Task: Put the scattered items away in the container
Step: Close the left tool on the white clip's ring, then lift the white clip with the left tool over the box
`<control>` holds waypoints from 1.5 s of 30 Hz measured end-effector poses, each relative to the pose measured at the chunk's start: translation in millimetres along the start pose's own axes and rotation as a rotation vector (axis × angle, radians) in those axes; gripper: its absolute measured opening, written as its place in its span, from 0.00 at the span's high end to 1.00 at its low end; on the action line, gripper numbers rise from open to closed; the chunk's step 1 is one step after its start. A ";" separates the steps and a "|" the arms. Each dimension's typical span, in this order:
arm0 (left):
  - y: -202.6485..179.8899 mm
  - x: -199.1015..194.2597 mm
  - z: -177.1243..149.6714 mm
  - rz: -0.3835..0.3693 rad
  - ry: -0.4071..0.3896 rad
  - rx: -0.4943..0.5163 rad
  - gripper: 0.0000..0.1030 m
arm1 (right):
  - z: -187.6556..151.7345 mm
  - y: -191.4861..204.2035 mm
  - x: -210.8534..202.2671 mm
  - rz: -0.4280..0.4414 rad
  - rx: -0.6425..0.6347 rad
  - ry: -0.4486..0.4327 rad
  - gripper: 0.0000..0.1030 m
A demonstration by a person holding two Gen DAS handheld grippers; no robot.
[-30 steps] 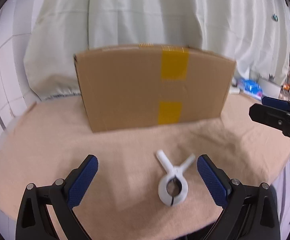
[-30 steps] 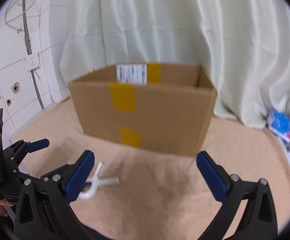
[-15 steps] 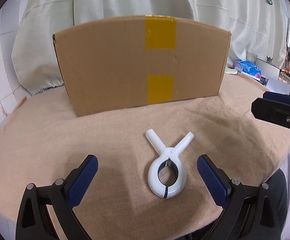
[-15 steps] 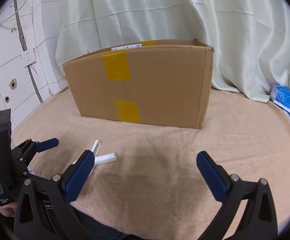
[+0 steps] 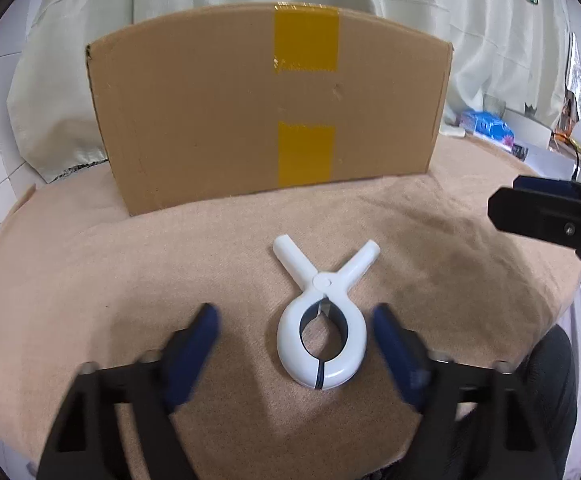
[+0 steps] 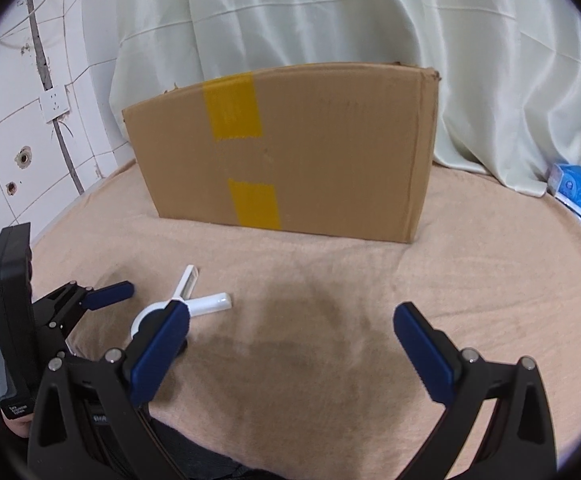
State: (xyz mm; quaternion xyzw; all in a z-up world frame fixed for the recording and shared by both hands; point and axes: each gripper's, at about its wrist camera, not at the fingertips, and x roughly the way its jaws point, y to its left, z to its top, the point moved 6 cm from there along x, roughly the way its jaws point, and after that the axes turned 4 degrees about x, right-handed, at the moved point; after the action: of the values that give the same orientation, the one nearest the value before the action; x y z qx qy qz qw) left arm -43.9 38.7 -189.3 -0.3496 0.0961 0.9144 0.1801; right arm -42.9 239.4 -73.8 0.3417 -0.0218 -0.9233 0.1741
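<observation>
Our left hand-held gripper (image 5: 294, 344) hangs low over the desk (image 5: 90, 280) with its blue pads (image 5: 194, 344) apart, one at 9 o'clock and one at 3 o'clock of the white clamp (image 5: 322, 320). Both pads are blurred, so we judge they are in motion, but neither touches the plastic. The clamp lies flat on the tan cloth, its ring end at 6 o'clock nearest us and its two handles splayed toward 11 and 1 o'clock.

The ring is rounded and smooth. If we pinch it off-centre, we expect it to squirt out toward 12 o'clock or spin on the cloth. The ring sits nearer the right pad than the left, so that pad would likely land first and shove the clamp sideways. Coming down too low could also catch the fabric and drag it along.

Our right hand-held gripper (image 6: 290, 340) is empty and spread wide, away at 3 o'clock of the clamp in the left wrist view. If it drifts inward, the two tools could knock together.

At 12 o'clock stands the cardboard box (image 5: 266, 108), its wall rising above both cameras. A weak grip may let the clamp fall against that wall during the lift. We cannot see inside the box.
</observation>
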 end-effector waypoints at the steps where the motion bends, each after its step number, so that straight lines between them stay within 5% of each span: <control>1: -0.4 0.0 0.1 -0.005 -0.009 0.001 0.39 | -0.2 0.2 0.2 -0.001 0.002 0.000 0.00; 3: -0.1 -1.8 0.4 -0.006 -0.019 -0.005 0.58 | -0.2 0.2 0.4 0.000 0.002 0.001 0.00; 17: 8.9 -12.3 8.3 -0.043 -0.033 -0.039 0.58 | 1.2 3.8 -2.0 0.008 -0.011 -0.010 0.00; 38: 53.2 -89.7 82.8 0.059 -0.215 -0.025 0.58 | 22.7 21.2 -13.3 0.027 -0.044 -0.058 0.00; 45: 53.9 -91.4 91.1 0.072 -0.207 -0.012 0.58 | 31.8 23.4 -20.1 0.035 -0.049 -0.089 0.00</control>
State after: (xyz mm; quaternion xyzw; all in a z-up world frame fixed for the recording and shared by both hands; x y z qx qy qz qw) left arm -57.3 -7.2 -57.8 -0.2505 0.0841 0.9521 0.1539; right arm -41.8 221.7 -33.2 0.2955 -0.0129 -0.9347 0.1973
